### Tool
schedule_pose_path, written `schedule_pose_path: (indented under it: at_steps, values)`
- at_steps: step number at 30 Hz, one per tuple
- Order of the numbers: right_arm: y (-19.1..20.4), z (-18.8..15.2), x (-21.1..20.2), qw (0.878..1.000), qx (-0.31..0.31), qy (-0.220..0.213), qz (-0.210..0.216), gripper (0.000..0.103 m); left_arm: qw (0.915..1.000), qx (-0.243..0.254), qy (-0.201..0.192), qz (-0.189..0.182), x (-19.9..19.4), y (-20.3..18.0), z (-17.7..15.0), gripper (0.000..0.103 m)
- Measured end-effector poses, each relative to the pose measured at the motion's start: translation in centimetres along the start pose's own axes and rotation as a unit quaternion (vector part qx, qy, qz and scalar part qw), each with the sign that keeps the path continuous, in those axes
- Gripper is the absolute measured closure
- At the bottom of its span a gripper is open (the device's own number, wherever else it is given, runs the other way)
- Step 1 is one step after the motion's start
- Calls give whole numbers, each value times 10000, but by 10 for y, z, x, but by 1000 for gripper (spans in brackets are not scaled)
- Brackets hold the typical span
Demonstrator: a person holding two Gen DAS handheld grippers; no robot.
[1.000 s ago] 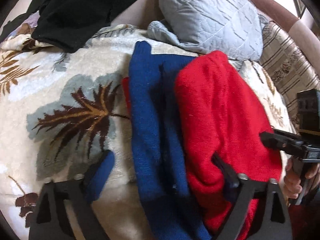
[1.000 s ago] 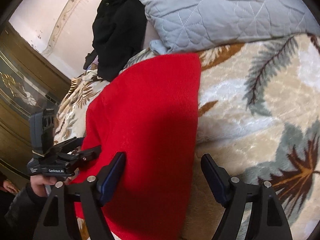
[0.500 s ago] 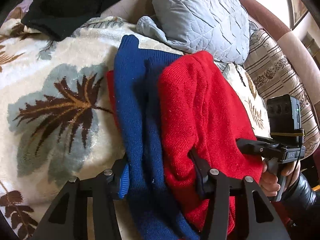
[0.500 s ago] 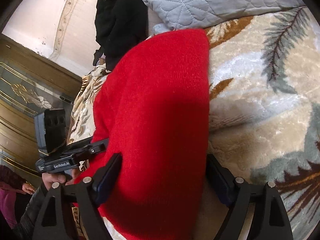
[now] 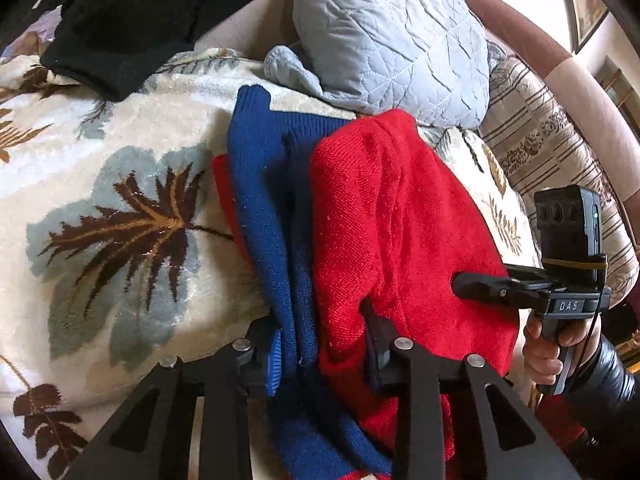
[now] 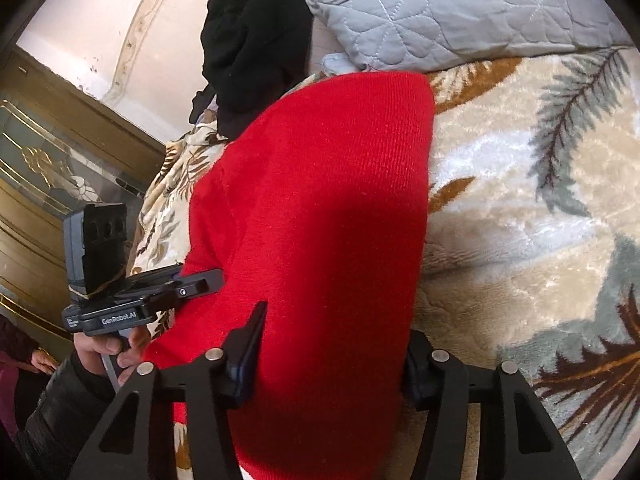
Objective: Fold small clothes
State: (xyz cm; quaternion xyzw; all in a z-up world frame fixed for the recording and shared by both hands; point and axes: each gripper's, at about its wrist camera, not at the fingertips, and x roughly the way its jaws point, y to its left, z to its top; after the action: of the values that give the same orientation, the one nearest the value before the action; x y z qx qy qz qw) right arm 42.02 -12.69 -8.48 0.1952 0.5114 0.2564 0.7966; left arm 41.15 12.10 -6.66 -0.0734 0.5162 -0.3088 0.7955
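Item: red and blue knitted garment, laid lengthwise on a leaf-patterned blanket, just beside a grey quilted pillow; black clothing is kept apart behind. Left claw: closed upon the blue and red layers at the near hem, evidently so they lift together. Right claw: set astride the red fold, its jaws parted; a firm grip cannot be confirmed.
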Motion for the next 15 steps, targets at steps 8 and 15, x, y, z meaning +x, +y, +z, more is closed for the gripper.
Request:
schedule_pose_path:
  at_steps: [8, 15]
  values:
    - [15, 3, -16, 9995, -286, -118, -63, 54, 9997, 12, -217, 64, -20, -10, -5, 71]
    - [35, 7, -35, 9983, -531, -240, 35, 56, 9983, -138, -558, 62, -54, -16, -12, 71]
